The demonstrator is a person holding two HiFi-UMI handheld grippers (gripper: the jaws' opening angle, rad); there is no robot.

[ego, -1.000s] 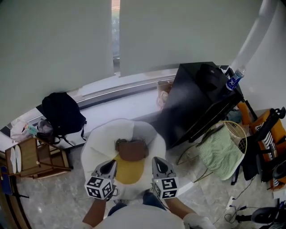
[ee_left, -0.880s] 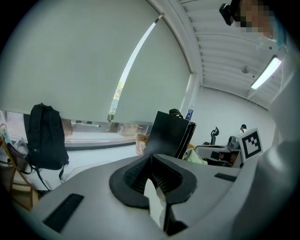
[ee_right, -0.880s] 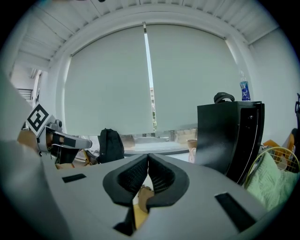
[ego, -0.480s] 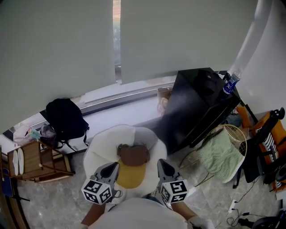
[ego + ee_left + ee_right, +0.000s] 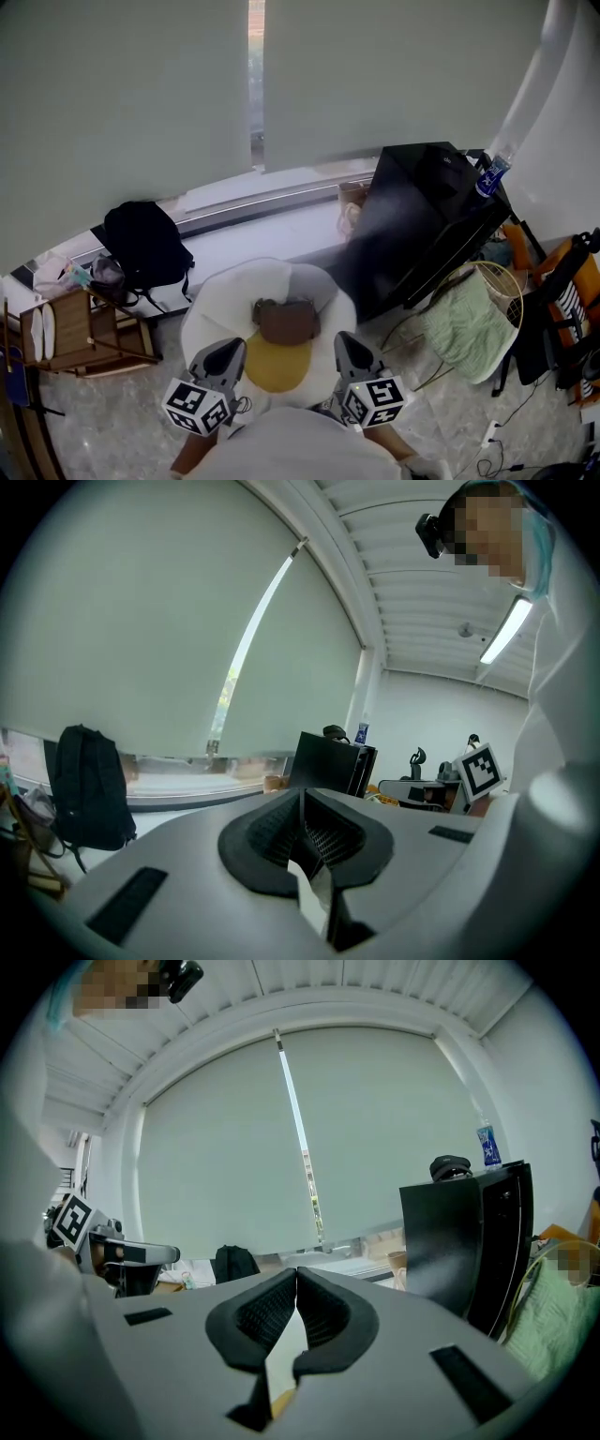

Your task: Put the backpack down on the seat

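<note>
A black backpack (image 5: 145, 246) is seen upright on the window ledge (image 5: 267, 228) at the left, well apart from the white seat (image 5: 217, 300), on which a brown bag (image 5: 286, 321) is laid. The left tongs (image 5: 231, 347) and right tongs (image 5: 344, 341) are held closed and empty near the seat.

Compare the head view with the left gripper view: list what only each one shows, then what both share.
Only the head view: the wooden rack, the green cloth and the brown item on the white seat. Only the left gripper view: the ceiling strip light and a close look at the left tool, its jaws shut with nothing between them. Both: the black backpack by the window, the black cabinet with a bottle on top, and the pale blinds.
</note>
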